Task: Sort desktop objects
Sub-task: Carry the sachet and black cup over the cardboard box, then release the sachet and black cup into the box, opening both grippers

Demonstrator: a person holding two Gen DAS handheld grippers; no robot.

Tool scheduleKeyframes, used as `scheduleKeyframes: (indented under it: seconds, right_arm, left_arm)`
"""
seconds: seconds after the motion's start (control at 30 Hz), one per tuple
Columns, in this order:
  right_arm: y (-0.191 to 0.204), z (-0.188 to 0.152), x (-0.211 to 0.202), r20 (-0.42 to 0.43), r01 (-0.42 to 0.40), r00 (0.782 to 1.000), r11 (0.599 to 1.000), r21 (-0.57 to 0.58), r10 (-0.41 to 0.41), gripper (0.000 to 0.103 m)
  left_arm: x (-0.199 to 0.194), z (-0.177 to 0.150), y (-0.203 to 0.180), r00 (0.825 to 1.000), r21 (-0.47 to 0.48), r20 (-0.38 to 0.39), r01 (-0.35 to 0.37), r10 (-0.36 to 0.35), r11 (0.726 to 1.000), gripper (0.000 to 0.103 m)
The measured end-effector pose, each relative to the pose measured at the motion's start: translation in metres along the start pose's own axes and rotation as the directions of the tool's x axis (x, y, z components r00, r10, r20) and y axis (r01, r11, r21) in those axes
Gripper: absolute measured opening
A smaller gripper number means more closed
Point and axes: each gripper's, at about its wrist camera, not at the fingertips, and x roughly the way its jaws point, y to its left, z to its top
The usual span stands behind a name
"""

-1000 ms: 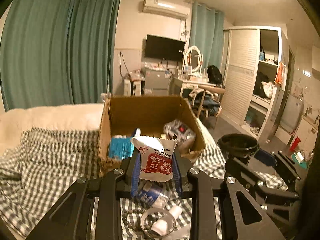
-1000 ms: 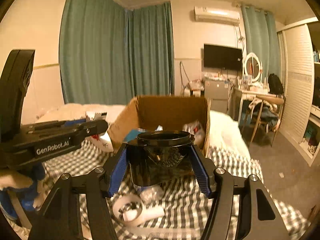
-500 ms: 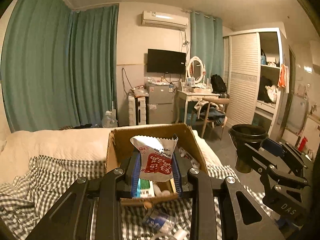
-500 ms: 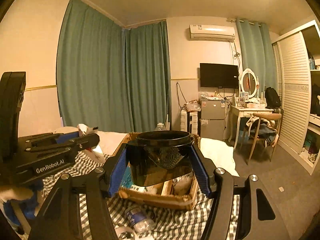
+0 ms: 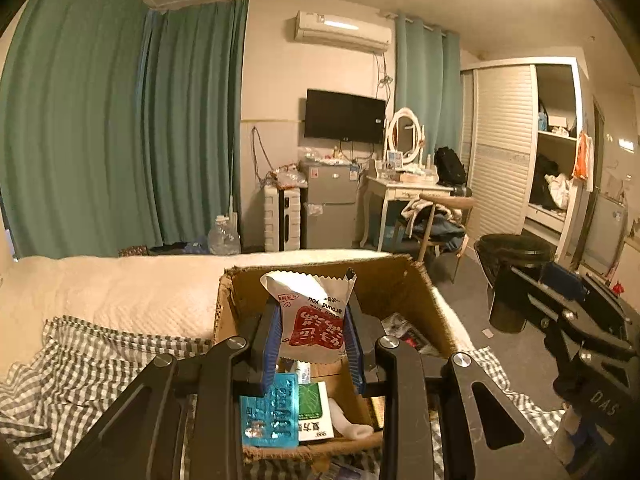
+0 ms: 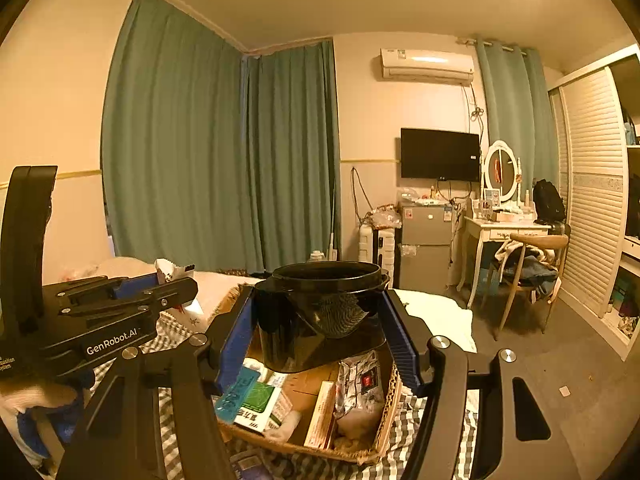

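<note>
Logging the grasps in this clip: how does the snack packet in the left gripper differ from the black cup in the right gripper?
The snack packet is flat, white with a red panel and printed text; the black cup is round, glossy and plain. The packet's crimped edge sticks up past the fingers, with its print upside down; the cup sits upright, mouth up. The left gripper is closed narrow on the packet, the right gripper wider on the cup. Both are held above the cardboard box.
</note>
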Motion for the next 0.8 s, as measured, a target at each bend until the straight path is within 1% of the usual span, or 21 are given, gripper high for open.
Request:
scheduleKeyframes:
  seconds: [0.2, 0.33, 0.4, 0.53, 0.63, 0.7, 0.73, 0.77, 0.8]
  right_arm:
    - [-0.005, -0.007, 0.054, -0.060, -0.012, 0.998, 1.000, -0.004, 0.012, 0.061]
    - [-0.009, -0.016, 0.083, -0.103, -0.017, 0.995, 1.000, -0.023, 0.015, 0.061]
    - [-0.012, -0.026, 0.098, -0.149, -0.014, 0.989, 0.999, -0.030, 0.009, 0.061]
    - [-0.026, -0.042, 0.131, -0.240, -0.039, 0.970, 0.999, 0.016, 0.042, 0.061]
    - [-0.029, -0.055, 0.149, -0.284, -0.025, 0.958, 1.000, 0.001, 0.024, 0.061]
    - [-0.033, -0.063, 0.158, -0.308, -0.030, 0.951, 0.999, 0.016, 0.033, 0.061]
    - [-0.035, -0.065, 0.162, -0.317, -0.030, 0.948, 0.999, 0.029, 0.038, 0.061]
    - [-0.037, -0.067, 0.165, -0.323, -0.030, 0.945, 0.999, 0.034, 0.039, 0.062]
    - [-0.038, -0.068, 0.165, -0.321, -0.026, 0.947, 0.999, 0.029, 0.034, 0.062]
  left_arm:
    - [0.053, -0.006, 0.013, 0.997, -0.007, -0.079, -0.011, 0.010, 1.000, 0.028]
    - [0.088, -0.013, 0.022, 0.991, -0.021, -0.134, -0.023, 0.020, 1.000, 0.028]
    - [0.107, -0.024, 0.025, 0.985, -0.018, -0.169, -0.033, 0.030, 0.999, 0.028]
    - [0.133, -0.037, 0.031, 0.975, -0.039, -0.222, -0.027, 0.018, 0.999, 0.029]
    - [0.144, -0.043, 0.031, 0.967, -0.034, -0.254, -0.027, 0.017, 0.999, 0.029]
    - [0.148, -0.046, 0.029, 0.962, -0.022, -0.272, -0.020, 0.013, 1.000, 0.033]
    - [0.148, -0.046, 0.028, 0.963, -0.019, -0.270, -0.025, 0.019, 1.000, 0.037]
    - [0.145, -0.046, 0.027, 0.964, -0.018, -0.265, -0.037, 0.031, 0.999, 0.047]
    - [0.141, -0.043, 0.027, 0.966, -0.015, -0.257, -0.044, 0.038, 0.999, 0.051]
